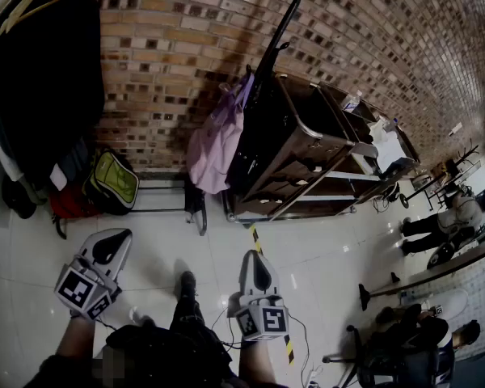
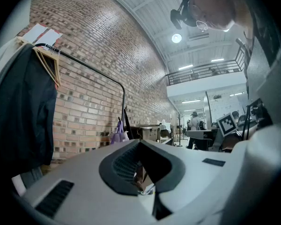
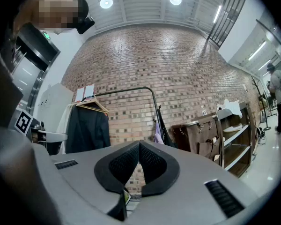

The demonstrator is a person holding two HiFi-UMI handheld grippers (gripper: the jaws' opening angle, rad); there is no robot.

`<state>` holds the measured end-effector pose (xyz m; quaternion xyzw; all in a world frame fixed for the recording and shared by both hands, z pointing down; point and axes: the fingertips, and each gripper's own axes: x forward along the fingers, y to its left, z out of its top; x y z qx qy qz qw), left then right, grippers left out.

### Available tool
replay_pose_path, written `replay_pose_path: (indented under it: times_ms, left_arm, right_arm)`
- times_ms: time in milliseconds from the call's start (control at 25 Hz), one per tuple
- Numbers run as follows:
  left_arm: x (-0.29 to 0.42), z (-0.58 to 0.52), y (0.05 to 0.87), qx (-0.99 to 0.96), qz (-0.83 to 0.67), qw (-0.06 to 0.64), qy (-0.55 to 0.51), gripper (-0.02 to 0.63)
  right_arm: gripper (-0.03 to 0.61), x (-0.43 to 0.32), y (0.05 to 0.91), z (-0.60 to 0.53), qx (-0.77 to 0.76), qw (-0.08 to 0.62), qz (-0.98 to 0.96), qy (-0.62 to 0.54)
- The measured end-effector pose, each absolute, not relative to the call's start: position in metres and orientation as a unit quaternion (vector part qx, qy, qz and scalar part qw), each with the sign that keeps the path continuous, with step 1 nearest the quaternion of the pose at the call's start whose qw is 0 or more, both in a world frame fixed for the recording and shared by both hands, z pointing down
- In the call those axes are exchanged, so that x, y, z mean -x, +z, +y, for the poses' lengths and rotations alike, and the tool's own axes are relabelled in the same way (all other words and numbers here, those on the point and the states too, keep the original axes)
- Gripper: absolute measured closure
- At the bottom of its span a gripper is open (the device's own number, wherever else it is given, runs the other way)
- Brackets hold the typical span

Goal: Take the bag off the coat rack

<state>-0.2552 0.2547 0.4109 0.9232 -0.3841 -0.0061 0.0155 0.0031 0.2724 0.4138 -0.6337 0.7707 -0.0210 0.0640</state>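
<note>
No legible text or markings

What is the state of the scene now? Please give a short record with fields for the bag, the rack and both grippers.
bag: lilac bag, hanging at the upright post of the coat rack
also on rack: dark coat on hangers
near rack base: green backpack
left gripper: shut, empty, away from the bag
right gripper: shut, empty, away from the bag

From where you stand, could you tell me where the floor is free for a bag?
Free: the white tiles between the right tongs and the brown cart. Crowded: beneath the dark coat, around the green bag.
</note>
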Motion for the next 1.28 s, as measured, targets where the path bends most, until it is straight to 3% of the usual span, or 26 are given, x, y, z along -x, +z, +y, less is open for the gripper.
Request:
replay_pose_path:
  times_ms: [200,960,1120,1280]
  left_arm:
    - [0.236,0.21,0.421,-0.916,-0.399,0.033,-0.001,0.606]
    - [0.135,0.007,0.407,-0.885,-0.465,-0.003,0.027,0.606]
    - [0.117,-0.018,0.407,-0.875,-0.484,0.001,0.027,0.606]
    - [0.095,-0.042,0.39,-0.873,-0.488,-0.007,0.002,0.606]
  right_arm:
    - [0.572,-0.034,0.422,0.216,0.628,0.07,0.774,-0.033]
    - [0.571,-0.154,0.402,-0.044,0.602,0.092,0.793,-0.024]
    - [0.543,-0.172,0.404,-0.068,0.581,0.089,0.808,-0.038]
    - [0.469,-0.18,0.401,-0.095,0.561,0.082,0.823,-0.035]
